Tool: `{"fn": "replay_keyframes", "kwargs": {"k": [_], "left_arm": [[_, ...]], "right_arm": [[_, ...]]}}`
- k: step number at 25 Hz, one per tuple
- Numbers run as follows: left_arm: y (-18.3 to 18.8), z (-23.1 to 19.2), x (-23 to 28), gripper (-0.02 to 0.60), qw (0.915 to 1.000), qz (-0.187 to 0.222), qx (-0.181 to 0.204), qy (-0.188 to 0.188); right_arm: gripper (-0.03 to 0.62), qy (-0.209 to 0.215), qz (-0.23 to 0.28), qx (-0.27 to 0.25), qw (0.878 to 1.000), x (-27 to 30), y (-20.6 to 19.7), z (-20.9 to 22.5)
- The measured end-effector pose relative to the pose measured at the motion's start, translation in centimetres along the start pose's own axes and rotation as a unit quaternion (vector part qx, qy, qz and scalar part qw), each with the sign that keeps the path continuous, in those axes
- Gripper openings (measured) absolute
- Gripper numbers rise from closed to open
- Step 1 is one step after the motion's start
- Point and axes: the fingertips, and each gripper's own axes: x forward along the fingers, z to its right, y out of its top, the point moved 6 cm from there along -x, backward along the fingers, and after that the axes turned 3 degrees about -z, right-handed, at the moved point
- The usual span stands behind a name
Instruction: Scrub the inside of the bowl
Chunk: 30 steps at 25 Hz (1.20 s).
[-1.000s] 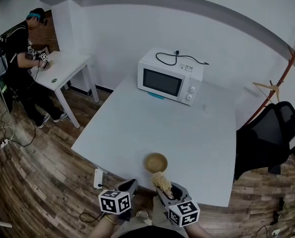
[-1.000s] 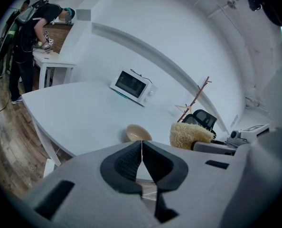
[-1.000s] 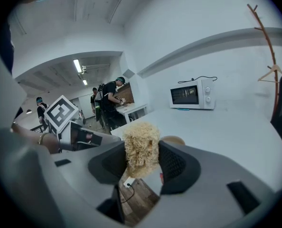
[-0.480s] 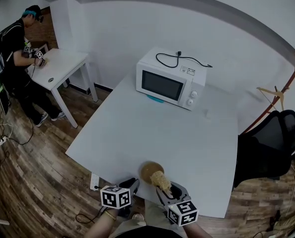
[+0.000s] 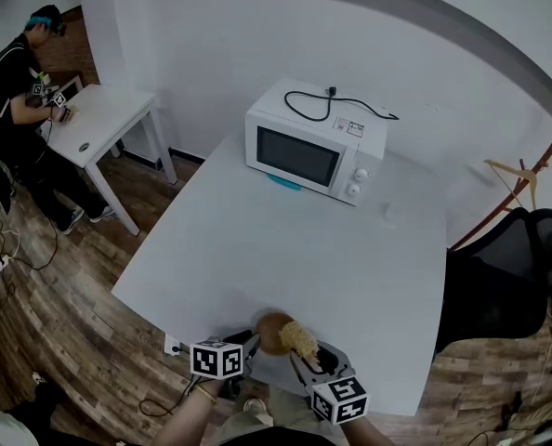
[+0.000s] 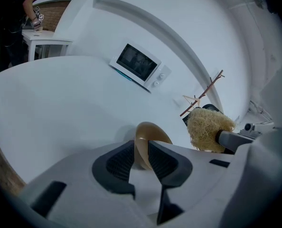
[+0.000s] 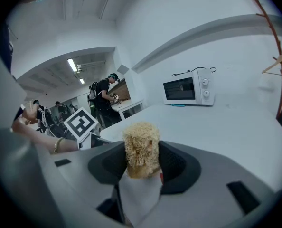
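Bowl (image 5: 269,331) at the near edge of the table (image 5: 257,240), rim between the jaws of the left gripper (image 6: 140,150) — just opened, seemingly not yet clamped — close firmly there first, then bring the fibrous scrubber (image 7: 141,146), pinched tight in the right gripper (image 7: 142,159), inside and rub round the wall.

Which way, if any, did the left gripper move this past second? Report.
Yes: the left gripper moved toward the bowl; jaws just opened, its rim between them.
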Motion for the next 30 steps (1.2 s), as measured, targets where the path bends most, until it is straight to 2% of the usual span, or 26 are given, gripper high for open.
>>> {"fn": "replay_keyframes", "kwargs": {"k": [8, 12, 19, 30], "left_arm": [[0.6, -0.5, 1.3, 0.082, 0.9999, -0.007, -0.011, 0.011], [0.7, -0.5, 1.2, 0.049, 0.9998, -0.003, -0.011, 0.017], [0.8, -0.5, 0.8, 0.033, 0.9997, 0.006, -0.005, 0.024], [0.5, -0.6, 0.3, 0.029, 0.9994, 0.013, -0.02, 0.027]], "right_arm": [[0.184, -0.004, -0.005, 0.004, 1.0, 0.2, 0.0, 1.2], [0.184, -0.004, -0.005, 0.003, 1.0, 0.3, 0.1, 1.3], [0.184, 0.001, -0.012, -0.002, 1.0, 0.6, -0.3, 1.1], [0.184, 0.009, -0.017, -0.016, 1.0, 1.4, -0.4, 1.0]]}}
